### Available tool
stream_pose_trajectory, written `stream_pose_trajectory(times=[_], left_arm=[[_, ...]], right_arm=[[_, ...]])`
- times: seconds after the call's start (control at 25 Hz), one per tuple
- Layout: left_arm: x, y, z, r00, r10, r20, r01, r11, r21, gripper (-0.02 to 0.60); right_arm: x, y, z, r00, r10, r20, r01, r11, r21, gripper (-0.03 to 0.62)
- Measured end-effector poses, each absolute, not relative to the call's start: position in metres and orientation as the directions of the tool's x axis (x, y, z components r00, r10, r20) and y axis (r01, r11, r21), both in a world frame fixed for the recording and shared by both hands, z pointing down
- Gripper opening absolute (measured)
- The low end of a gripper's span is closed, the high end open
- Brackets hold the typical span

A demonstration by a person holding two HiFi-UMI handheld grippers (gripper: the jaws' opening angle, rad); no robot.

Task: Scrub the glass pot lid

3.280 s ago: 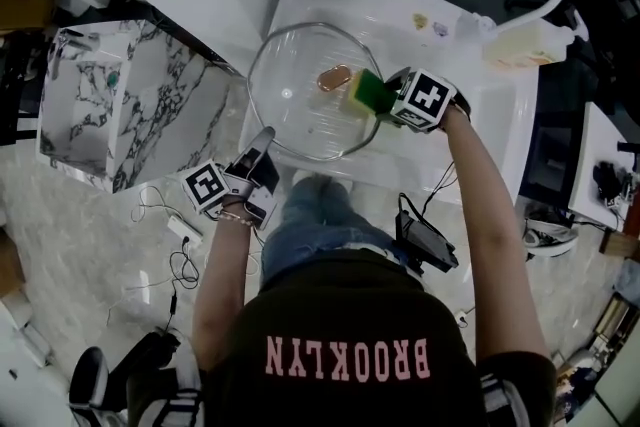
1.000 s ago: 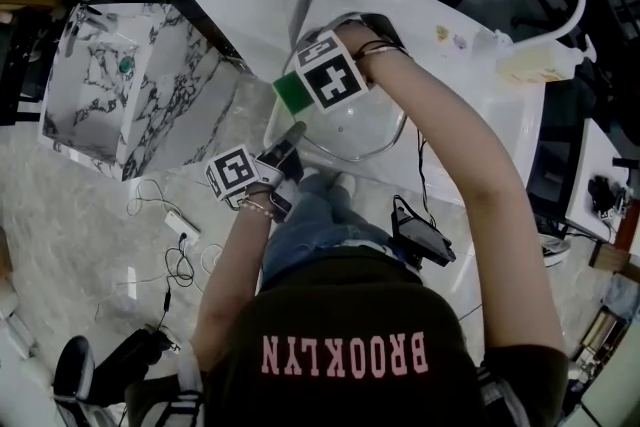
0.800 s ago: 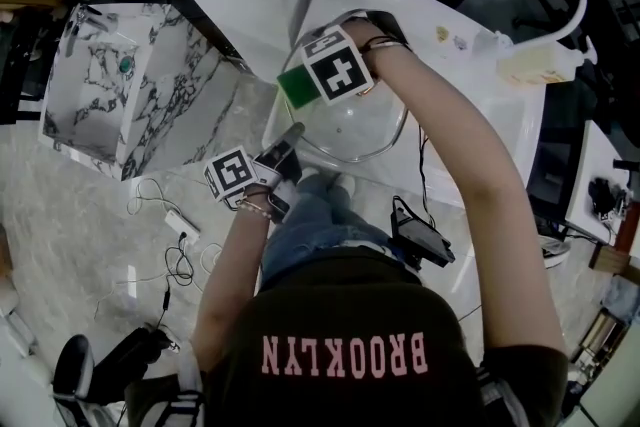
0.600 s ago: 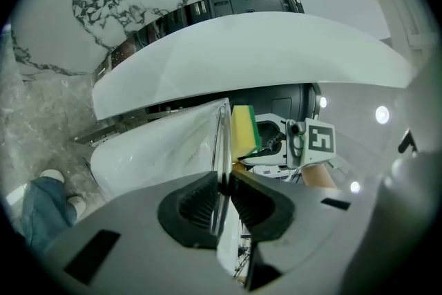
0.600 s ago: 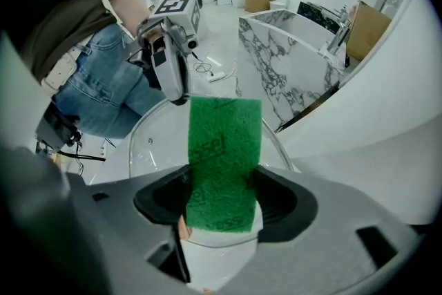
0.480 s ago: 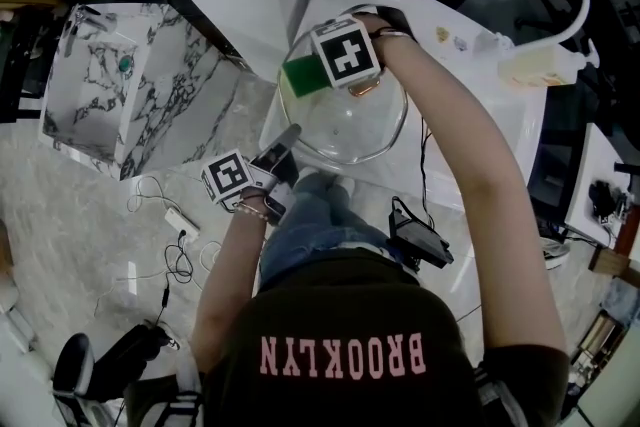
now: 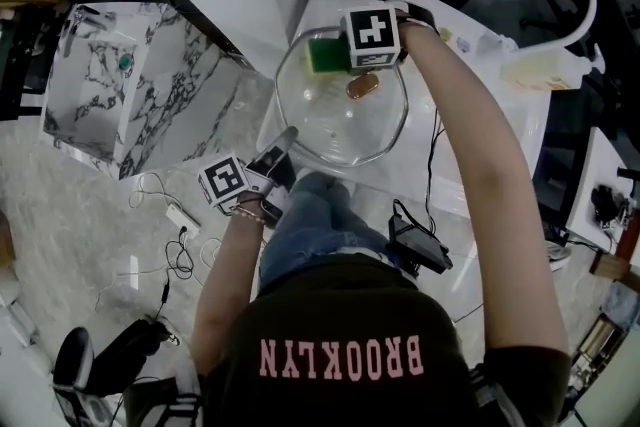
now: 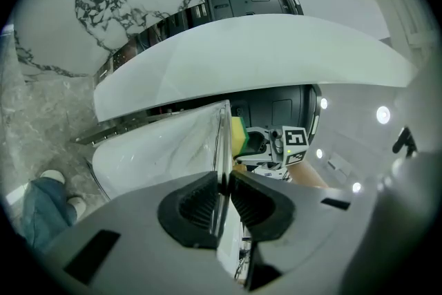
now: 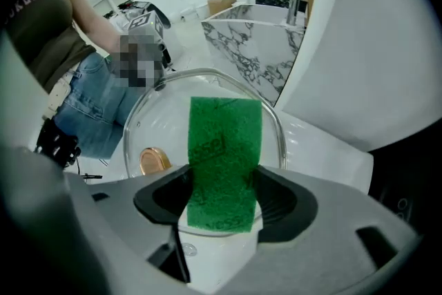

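Farther along the rim than before, the sponge (image 9: 224, 148) sits clenched in the jaws of the right gripper (image 9: 224, 200).
Stiff, slick and likely breakable, the glass lid (image 8: 173, 141) is clamped edge-on by the left gripper (image 8: 221, 200); the rim seems the right hold.

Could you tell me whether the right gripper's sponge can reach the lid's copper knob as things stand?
Probably yes: the right gripper holds the sponge against the glass lid, the copper knob lies close beside it with bare glass between, and the left gripper clamps the opposite rim.
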State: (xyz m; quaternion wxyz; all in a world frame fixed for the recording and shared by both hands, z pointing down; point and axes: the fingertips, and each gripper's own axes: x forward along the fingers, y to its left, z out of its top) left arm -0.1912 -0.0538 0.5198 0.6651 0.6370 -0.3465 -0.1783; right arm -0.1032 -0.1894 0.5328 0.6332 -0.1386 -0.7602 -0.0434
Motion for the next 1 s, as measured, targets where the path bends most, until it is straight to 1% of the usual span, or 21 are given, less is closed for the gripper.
stream_pose_trajectory(times=[0.28,0.44,0.68,0.92,1.0], left_arm=[[-0.192,-0.053,0.521,0.684,-0.685,0.250,-0.213,0.141,0.967,0.052],[-0.193,-0.053,0.521,0.680,-0.689,0.251,-0.213,0.142,0.967,0.052],[-0.193,-0.052,0.521,0.682,-0.686,0.253,-0.219,0.138,0.966,0.052],[-0.192,-0.052,0.519,0.689,-0.679,0.255,-0.228,0.131,0.965,0.052],[-0.192,-0.053,0.519,0.692,-0.678,0.249,-0.222,0.128,0.967,0.052]], right_arm=[[-0.063,-0.195,0.550,-0.212,0.226,0.951,0.062,0.974,-0.218,0.268],[-0.033,-0.185,0.560,-0.241,0.245,0.939,-0.047,0.964,-0.263,0.268],[-0.005,-0.166,0.569,-0.335,0.231,0.913,-0.209,0.927,-0.311,0.268],[0.016,-0.153,0.579,-0.396,0.212,0.894,-0.336,0.872,-0.356,0.268],[0.026,-0.147,0.582,-0.395,0.210,0.894,-0.368,0.856,-0.364,0.268]])
